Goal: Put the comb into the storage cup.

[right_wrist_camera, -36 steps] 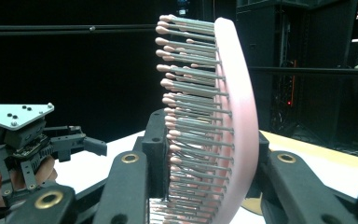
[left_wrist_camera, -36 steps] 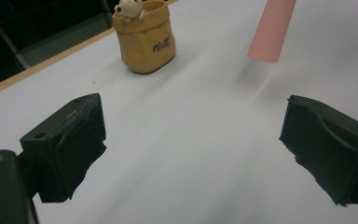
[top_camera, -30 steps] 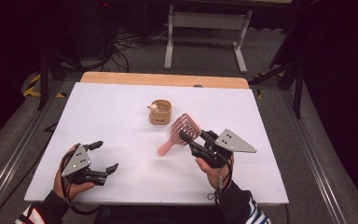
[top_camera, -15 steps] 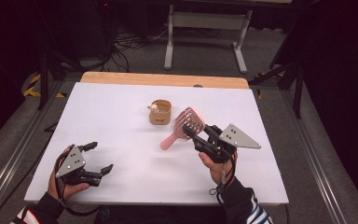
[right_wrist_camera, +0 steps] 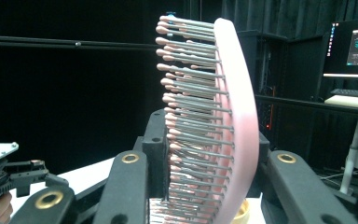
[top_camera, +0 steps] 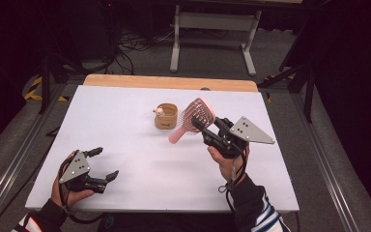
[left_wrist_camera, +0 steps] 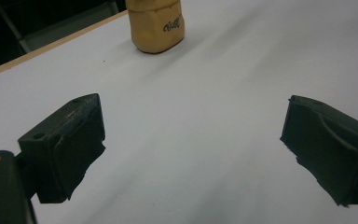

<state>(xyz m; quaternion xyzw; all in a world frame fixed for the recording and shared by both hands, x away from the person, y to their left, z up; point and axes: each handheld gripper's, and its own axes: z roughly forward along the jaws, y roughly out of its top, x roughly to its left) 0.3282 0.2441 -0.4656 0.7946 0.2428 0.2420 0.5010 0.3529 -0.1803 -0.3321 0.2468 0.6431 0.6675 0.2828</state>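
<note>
1. Far left, my left hand-held gripper (top_camera: 104, 164) sits low over the near-left corner of the white bench (top_camera: 125, 111). It's released: jaws spread wide, nothing between them.
2. The left gripper view looks along those two black pads (left_wrist_camera: 65, 140) with bare bench surface in the gap. The tan cup (left_wrist_camera: 155, 23) stands upright well ahead of them, some lettering on its side.
3. Moving right in the high view, that tan cup (top_camera: 166, 116) is at bench centre, toward the far edge, with a small pale thing at its rim, too small to tell what.
4. Just right of the cup is the pink hairbrush (top_camera: 192, 121). It's off the bench, tilted, handle end pointing down-left toward the cup, paddle head up-right. Whether it touches the cup I can't tell.
5. My right hand-held gripper (top_camera: 199, 126) is clenched on the pink hairbrush, grasping it at the head end, held up over the right half of the bench.
6. The right gripper view shows the pink hairbrush (right_wrist_camera: 235, 126) standing on edge between the jaws, bristles facing left in that view, pink back to the right; the jaws press on both sides.
7. The left hand-held gripper (right_wrist_camera: 9, 175) also shows at the lower left of that view, farther off.
</note>
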